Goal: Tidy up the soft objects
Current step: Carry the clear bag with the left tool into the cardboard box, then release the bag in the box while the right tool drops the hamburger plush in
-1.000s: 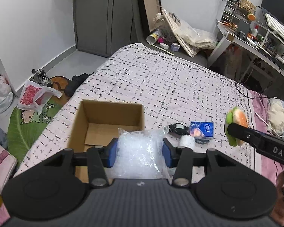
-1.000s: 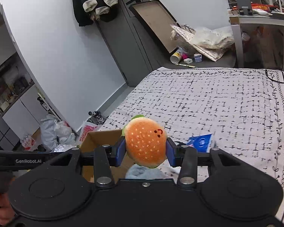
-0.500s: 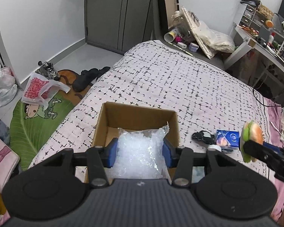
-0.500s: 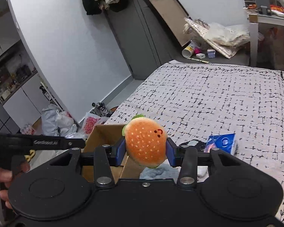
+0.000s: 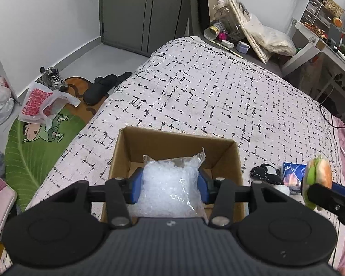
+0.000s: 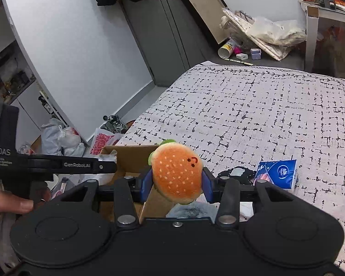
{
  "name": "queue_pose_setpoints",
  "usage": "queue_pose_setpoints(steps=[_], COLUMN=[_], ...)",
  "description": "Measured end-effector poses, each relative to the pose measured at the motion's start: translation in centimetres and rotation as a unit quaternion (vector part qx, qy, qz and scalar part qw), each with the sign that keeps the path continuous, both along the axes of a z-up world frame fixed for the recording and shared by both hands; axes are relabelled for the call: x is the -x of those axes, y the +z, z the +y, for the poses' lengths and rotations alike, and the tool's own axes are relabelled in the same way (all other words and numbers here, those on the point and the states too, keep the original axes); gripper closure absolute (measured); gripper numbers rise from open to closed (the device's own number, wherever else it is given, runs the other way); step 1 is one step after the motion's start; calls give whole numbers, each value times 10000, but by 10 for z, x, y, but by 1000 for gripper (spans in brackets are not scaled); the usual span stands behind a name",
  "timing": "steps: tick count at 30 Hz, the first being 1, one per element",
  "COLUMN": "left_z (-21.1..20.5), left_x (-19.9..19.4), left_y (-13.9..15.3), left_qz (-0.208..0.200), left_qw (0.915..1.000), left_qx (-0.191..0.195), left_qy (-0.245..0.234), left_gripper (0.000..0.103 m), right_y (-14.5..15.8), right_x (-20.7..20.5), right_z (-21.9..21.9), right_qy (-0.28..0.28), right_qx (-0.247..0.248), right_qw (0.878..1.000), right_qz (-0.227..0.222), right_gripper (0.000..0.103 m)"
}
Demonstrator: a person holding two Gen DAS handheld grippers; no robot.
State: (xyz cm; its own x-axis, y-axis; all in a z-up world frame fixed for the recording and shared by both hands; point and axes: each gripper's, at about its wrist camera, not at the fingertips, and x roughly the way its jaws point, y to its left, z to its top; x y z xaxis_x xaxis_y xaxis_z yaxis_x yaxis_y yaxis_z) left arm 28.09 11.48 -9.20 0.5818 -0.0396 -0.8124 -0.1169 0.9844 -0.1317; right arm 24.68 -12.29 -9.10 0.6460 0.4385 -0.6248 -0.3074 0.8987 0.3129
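Partly hiding the box, left tongs clamp a bag, right tongs a burger.

Box on bed; tissue pack right of it; shoes on floor left.

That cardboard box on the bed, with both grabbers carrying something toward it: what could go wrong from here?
The cardboard box sits near the bed's edge, so a nudge might tip it to the floor. The left gripper holds a crinkly plastic bag over the opening, and the right gripper brings a burger plush close beside it; they could collide.
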Motion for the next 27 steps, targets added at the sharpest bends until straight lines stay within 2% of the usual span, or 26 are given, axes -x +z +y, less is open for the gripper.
queue_pose_setpoints(steps=[4,9,11,23,26,27], left_z=[2,10,15,40,44,45], left_x=[-7,-9,-8,6,11,13], left_y=[-7,-7,-6,7,8,8], left_qz=[-22,-10,-47,-53,-31,-11], left_qw=[10000,9999,9999,9994,9991,9991], left_qx=[7,12,77,268,305,311], left_qy=[33,107,121,221,279,292], left_gripper=[54,46,40,37,37,37], right_y=[-2,-6,-7,-17,-16,-16], right_x=[-8,-19,-22,-29,-27,-27], right_z=[5,16,21,57,62,62], right_qy=[-6,-25,4,309,328,304], right_qx=[-13,-52,-87,-438,-594,-688], right_qw=[10000,10000,9999,9981,9975,9970], right_qz=[26,59,69,290,197,196], right_gripper=[60,60,60,59,47,40])
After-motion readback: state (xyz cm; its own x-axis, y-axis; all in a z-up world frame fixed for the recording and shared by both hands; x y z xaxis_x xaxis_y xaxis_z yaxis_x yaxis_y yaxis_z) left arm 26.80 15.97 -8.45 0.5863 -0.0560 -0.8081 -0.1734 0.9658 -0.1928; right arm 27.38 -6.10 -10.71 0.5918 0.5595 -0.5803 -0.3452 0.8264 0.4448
